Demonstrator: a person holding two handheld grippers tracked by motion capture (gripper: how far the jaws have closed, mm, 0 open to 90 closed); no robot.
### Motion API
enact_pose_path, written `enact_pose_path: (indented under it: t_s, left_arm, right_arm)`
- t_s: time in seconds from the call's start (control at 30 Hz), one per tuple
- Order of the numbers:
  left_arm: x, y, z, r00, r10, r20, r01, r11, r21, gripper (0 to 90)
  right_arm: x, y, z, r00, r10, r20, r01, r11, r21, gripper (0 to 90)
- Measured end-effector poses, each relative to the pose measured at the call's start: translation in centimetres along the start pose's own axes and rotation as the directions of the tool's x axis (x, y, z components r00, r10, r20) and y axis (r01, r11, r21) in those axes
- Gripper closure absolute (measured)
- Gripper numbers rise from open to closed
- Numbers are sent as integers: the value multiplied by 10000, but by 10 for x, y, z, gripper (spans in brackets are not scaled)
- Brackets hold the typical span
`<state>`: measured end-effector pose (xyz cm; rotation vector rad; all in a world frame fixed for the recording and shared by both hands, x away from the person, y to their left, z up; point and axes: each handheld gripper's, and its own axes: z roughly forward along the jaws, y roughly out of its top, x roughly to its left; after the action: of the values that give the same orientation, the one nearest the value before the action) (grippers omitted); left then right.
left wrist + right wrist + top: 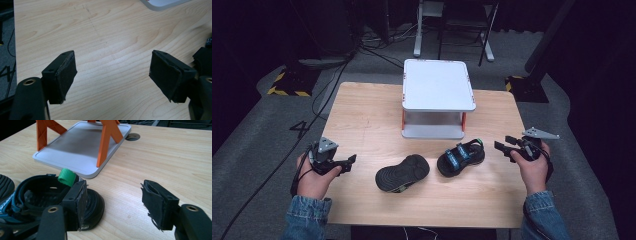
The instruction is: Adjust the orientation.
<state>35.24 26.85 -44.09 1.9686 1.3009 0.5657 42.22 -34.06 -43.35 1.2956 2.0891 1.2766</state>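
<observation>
Two small dark sandals lie on the wooden table. One sandal is turned sole up; the other, a blue-strapped sandal, stands upright to its right, with a green pull loop at the heel. My left gripper is held low at the table's left, open over bare wood, well left of the overturned sandal. My right gripper is open just right of the strapped sandal, pointing at its heel. One of its jaws is beside the heel, and nothing lies between the jaws.
A white two-level rack on orange legs stands at the table's middle back, its base plate just behind the sandals. A cable hole lies beyond it. A chair and floor cables sit past the far edge.
</observation>
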Motion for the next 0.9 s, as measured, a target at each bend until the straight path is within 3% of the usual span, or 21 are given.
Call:
enact_pose_path:
  t_s: [0.4, 0.57, 0.63, 0.73, 0.83, 0.9]
  left_arm:
    - [-21, 13, -6, 9971, 169, 743, -141, 9992, -379, 246]
    - [-47, 24, -14, 9850, 725, 1565, -636, 9961, -615, 254]
    - [-55, 27, -15, 9813, 940, 1679, -837, 9942, -673, 254]
    - [-79, 32, -15, 9622, 1761, 2079, -1634, 9836, -768, 253]
    - [-99, 32, -12, 9445, 2126, 2505, -1977, 9767, -834, 251]
    - [-112, 31, -8, 9268, 2372, 2910, -2227, 9714, -828, 249]
  right_arm:
    - [-1, -4, 0, 9998, 222, 5, -222, 9997, 57, 370]
    - [-1, -5, 2, 9997, 240, -29, -239, 9996, 121, 367]
    - [0, -6, 3, 9997, 256, -53, -255, 9996, 153, 368]
    - [-1, -6, 3, 9995, 299, -71, -297, 9994, 186, 363]
    - [-1, -6, 3, 9996, 269, -68, -268, 9995, 164, 363]
    - [-1, -6, 2, 9996, 282, -70, -280, 9995, 176, 363]
